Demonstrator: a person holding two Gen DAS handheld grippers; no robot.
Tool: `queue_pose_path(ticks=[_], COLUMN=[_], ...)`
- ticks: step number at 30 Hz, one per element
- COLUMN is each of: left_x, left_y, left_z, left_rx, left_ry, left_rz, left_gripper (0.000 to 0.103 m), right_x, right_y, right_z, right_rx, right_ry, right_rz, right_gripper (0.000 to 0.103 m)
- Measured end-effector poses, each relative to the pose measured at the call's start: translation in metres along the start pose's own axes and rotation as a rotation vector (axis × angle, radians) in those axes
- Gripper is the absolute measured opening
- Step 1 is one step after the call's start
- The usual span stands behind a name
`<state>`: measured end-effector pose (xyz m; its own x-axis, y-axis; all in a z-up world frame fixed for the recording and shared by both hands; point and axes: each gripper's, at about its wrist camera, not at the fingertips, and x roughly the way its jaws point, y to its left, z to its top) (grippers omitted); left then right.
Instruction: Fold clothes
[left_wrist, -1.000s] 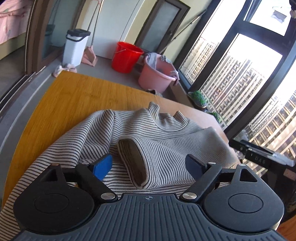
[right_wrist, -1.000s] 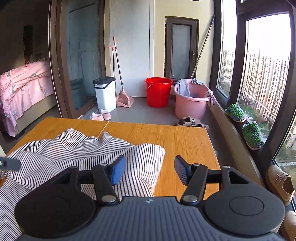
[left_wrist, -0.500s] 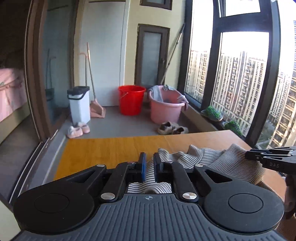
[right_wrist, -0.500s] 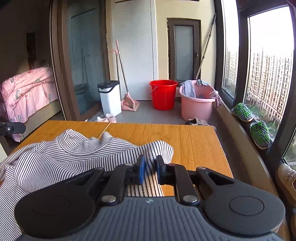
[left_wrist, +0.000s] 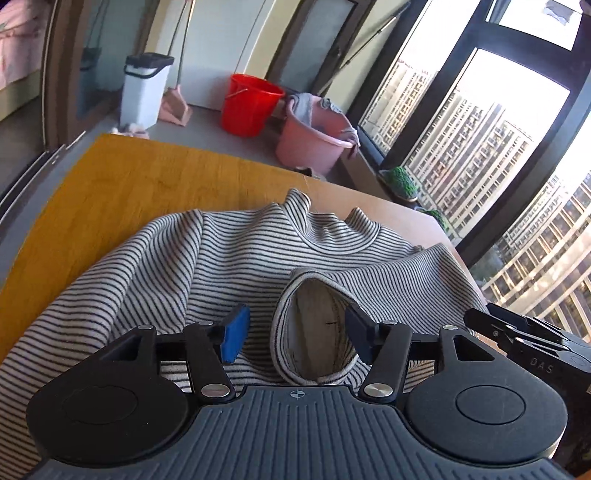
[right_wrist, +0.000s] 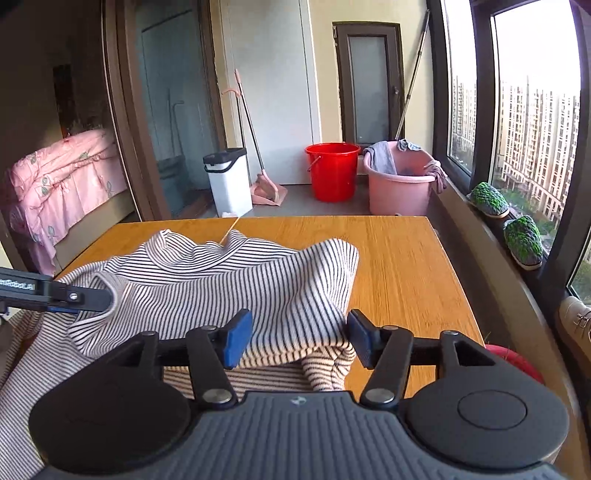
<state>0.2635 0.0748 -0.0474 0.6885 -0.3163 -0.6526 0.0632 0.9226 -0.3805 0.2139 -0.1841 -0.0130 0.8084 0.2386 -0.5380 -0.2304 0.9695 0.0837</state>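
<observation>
Striped sweater: lying crumpled on the wooden table, collar toward the far edge, body spread toward the near edge. Laid chest-up and roughly square to the table, presumably so both sides can be brought inward in turn.

Sleeve cuff: folded in over the chest, open end facing the left wrist camera. Resting loose on the body, likely a first inward fold already laid.

Right-hand edge of sweater: doubled over onto itself, a bunched fold hanging near the table's near edge. Not yet flat; smoothing judged still needed.

Left gripper: hovering low over the cuff, angled downward. Fingers about half apart and opening; cuff sitting between them in view but pads not pressing on it. Nothing held. Seen also from the right wrist view as a dark bar at the left margin, just over the sweater.

Right gripper: low over the doubled right-hand edge. Fingers about half apart and opening; striped cloth lying between and under them, no pinch visible. Nothing held.

Stage, as judged: early to middle of the fold; sleeve and side turned in, lengthwise fold not yet made.

Surroundings, off the table: red bucket, pink basin with cloths draped, white bin, dustpan and broom against the wall. Not part of the task.
</observation>
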Motion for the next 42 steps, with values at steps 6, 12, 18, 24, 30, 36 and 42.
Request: queue_pose_path(ticks=[6, 12, 18, 24, 30, 36, 42], left_x=[-0.015, 0.007, 0.007, -0.009, -0.004, 0.018, -0.040], left_y=[-0.010, -0.022, -0.040, -0.045, -0.034, -0.004, 0.025], left_z=[-0.002, -0.003, -0.005, 0.011, 0.029, 0.023, 0.027], left_rx=[-0.028, 0.042, 0.191, 0.243, 0.265, 0.200, 0.102], left_ry=[-0.032, -0.003, -0.055, -0.158, -0.208, -0.098, -0.127], left_rz=[-0.097, 0.059, 0.132, 0.139, 0.197, 0.230, 0.198], left_gripper=[0.089, 0.065, 0.006, 0.006, 0.006, 0.011, 0.053], right_x=[-0.007, 0.003, 0.006, 0.002, -0.006, 0.042, 0.045], right_y=[0.007, 0.007, 0.011, 0.018, 0.020, 0.016, 0.037], right_z=[-0.005, 0.001, -0.004, -0.005, 0.015, 0.032, 0.025], right_rx=[-0.071, -0.048, -0.061, -0.074, -0.029, 0.061, -0.015], right_ry=[-0.029, -0.005, 0.003, -0.018, -0.071, 0.075, 0.137], right_rz=[-0.004, -0.010, -0.009, -0.014, 0.052, 0.110, 0.017], right_gripper=[0.060, 0.061, 0.069, 0.070, 0.047, 0.045, 0.045])
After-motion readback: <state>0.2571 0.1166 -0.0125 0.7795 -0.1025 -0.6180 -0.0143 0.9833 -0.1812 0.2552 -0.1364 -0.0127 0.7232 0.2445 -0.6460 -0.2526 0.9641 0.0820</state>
